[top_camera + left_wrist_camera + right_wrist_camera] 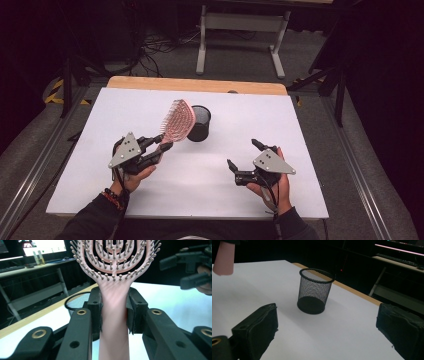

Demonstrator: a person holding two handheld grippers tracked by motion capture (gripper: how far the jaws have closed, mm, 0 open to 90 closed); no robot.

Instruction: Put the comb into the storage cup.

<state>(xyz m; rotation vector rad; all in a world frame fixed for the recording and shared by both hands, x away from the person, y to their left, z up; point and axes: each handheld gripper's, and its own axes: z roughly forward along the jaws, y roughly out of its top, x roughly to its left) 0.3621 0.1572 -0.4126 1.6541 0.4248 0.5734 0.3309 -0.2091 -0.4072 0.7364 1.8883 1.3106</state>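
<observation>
A pink hairbrush (177,120) with a vented paddle head is lifted off the white table, its head tilted up toward the far side. My left gripper (162,142) is shut on its handle (113,315), one black pad pressing each side. A black wire-mesh cup (200,124) stands upright just right of the brush head, and its rim (77,301) appears behind the left jaw. My right gripper (241,152) hovers at the near right, open wide with nothing between its jaws. It faces the mesh cup (314,291), which stands empty. The handle's end (223,258) hangs at the upper left.
The white tabletop (190,190) has a wooden strip (197,84) along its far edge. A grey desk frame (240,30) and cables sit on the floor beyond. The right gripper (192,267) appears at the right of the left gripper view.
</observation>
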